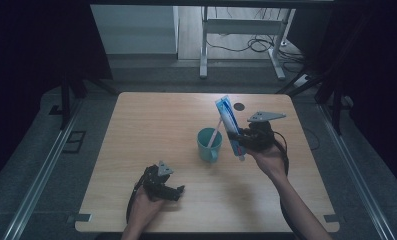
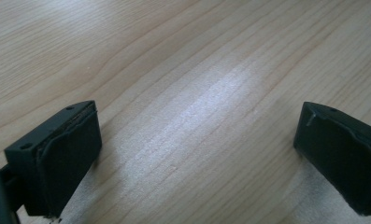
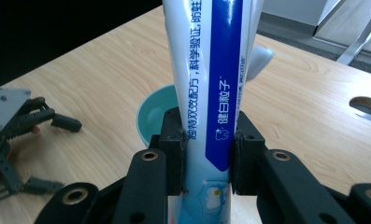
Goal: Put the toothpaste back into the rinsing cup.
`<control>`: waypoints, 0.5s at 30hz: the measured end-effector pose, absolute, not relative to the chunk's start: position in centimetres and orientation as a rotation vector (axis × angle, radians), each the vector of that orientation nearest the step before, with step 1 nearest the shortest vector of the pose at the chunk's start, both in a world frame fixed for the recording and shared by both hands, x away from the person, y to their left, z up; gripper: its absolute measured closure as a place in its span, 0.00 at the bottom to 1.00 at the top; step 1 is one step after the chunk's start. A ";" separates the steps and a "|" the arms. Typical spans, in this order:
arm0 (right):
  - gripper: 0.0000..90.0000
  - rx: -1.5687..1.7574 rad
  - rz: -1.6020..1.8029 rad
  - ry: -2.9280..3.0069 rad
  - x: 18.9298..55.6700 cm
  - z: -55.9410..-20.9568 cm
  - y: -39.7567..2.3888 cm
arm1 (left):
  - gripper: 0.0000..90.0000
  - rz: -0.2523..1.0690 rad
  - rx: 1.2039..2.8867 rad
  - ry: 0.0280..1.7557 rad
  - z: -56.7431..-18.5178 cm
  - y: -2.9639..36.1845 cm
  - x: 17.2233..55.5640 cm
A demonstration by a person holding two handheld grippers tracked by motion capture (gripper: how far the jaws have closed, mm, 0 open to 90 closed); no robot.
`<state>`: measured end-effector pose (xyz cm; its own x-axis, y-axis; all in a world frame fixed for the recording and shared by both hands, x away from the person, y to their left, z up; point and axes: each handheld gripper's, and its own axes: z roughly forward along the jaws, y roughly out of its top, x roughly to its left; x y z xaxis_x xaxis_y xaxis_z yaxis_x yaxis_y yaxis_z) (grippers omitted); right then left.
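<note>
Toothpaste tube (image 3: 211, 93) stands clamped between right tongs (image 3: 206, 154), beside cup (image 1: 208, 144).

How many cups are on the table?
1. The teal cup stands near the table's middle, beside the toothpaste tube held by the right gripper.

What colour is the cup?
The cup is teal green, clearest in the high view.

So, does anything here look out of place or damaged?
Nothing stands out. The right gripper grips the toothpaste tube beside the teal cup, which stands upright with a toothbrush inside. Nothing spilled on the table.
</note>
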<state>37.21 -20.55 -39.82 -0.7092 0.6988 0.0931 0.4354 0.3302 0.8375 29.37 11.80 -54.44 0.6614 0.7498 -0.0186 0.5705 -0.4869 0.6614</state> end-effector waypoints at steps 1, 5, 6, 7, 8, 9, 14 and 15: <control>0.79 1.019 1.324 2.309 37.3 -39.8 -20.4 | 0.01 0.359 2.233 1.013 -54.4 11.8 29.4; 0.79 1.021 1.339 2.301 37.8 -39.7 -19.7 | 0.01 0.359 2.233 1.010 -54.4 11.8 29.4; 0.79 1.020 1.342 2.298 37.9 -39.7 -19.5 | 0.01 0.358 2.234 1.009 -54.4 11.8 29.4; 0.79 1.024 1.348 2.297 38.1 -39.6 -19.4 | 0.01 0.358 2.235 1.009 -54.4 11.8 29.4; 0.79 1.029 1.354 2.295 38.2 -39.6 -19.3 | 0.01 0.358 2.235 1.009 -54.4 11.8 29.4; 0.79 1.028 1.360 2.292 38.3 -39.6 -19.1 | 0.01 0.358 2.235 1.009 -54.4 11.8 29.4; 0.79 1.035 1.379 2.275 39.0 -39.3 -18.5 | 0.01 0.358 2.235 1.009 -54.4 11.8 29.4; 0.79 1.034 1.382 2.270 39.1 -39.3 -18.3 | 0.01 0.358 2.235 1.009 -54.4 11.8 29.4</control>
